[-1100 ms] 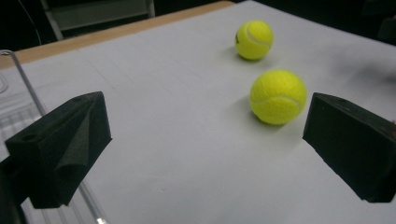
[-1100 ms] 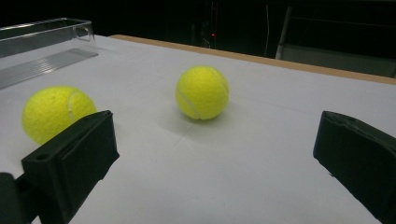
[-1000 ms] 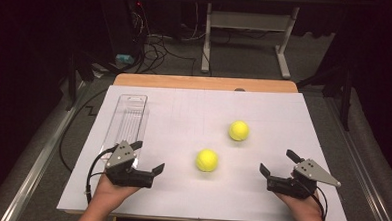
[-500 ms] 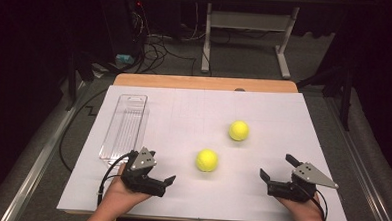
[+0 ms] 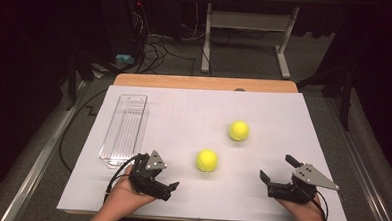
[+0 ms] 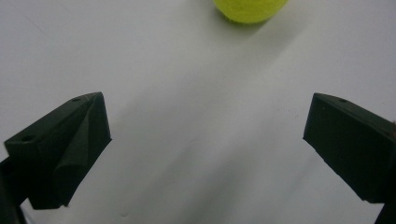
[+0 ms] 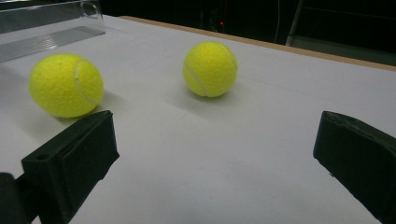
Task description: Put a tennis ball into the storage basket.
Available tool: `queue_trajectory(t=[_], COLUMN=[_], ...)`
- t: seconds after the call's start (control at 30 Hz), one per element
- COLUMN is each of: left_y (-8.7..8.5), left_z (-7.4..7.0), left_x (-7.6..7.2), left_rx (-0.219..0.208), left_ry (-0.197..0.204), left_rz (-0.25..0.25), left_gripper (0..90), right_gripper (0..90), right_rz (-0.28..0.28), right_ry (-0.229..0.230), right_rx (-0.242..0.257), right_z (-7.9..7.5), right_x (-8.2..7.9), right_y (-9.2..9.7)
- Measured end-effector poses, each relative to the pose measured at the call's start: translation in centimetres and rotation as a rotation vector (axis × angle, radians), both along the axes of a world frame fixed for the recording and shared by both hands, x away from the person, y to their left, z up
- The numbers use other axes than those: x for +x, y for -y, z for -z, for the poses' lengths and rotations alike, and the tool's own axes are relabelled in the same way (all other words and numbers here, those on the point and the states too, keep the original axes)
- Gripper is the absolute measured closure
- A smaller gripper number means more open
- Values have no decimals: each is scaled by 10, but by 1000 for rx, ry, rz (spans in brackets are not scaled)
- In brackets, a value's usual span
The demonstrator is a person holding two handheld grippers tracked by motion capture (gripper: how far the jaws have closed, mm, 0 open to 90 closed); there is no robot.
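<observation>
Tennis ball, nearer, lies loose on the white table sheet, between my two grippers and near the left one. My left gripper, jaws spread and empty, points at it so the ball can enter the gap. My right gripper, likewise released, waits apart. Farther tennis ball and clear plastic tray stand untouched.

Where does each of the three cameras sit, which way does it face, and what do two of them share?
High view: above the person's side, looking forward and down on the table; shows both hands, left gripper, right gripper.
Left gripper view: rides the left gripper, looks down past its open jaws at the near ball.
Right gripper view: low, looks across the table between open jaws.
Shared: the near ball appears in both gripper views.
</observation>
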State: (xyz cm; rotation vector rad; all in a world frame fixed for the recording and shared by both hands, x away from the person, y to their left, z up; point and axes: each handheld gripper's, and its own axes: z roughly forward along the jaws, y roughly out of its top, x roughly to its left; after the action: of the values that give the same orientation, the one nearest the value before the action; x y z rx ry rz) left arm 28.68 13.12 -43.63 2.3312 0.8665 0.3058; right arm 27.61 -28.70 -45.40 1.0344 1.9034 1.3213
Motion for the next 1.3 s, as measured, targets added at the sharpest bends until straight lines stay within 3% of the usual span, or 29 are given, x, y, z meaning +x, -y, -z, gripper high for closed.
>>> queue_trajectory(t=[0.3, 0.73, 1.03, 1.3], left_y=[17, 32, 39, 52], left_z=[4, -10, -24, -27], left_x=[13, 25, 37, 47], left_rx=[95, 241, 298, 352], left_ry=[-123, -173, -248, -292], left_rz=[25, 70, 132, 160], left_gripper=[15, 19, 25, 26], right_gripper=[0, 0, 0, 0], right_rz=[-9, -27, -30, -35], right_ry=[2, -2, -11, -13], right_rx=[8, 8, 6, 3], right_z=[-1, 0, 1, 2], right_x=[-5, -7, -7, -7], right_y=[4, 1, 0, 0])
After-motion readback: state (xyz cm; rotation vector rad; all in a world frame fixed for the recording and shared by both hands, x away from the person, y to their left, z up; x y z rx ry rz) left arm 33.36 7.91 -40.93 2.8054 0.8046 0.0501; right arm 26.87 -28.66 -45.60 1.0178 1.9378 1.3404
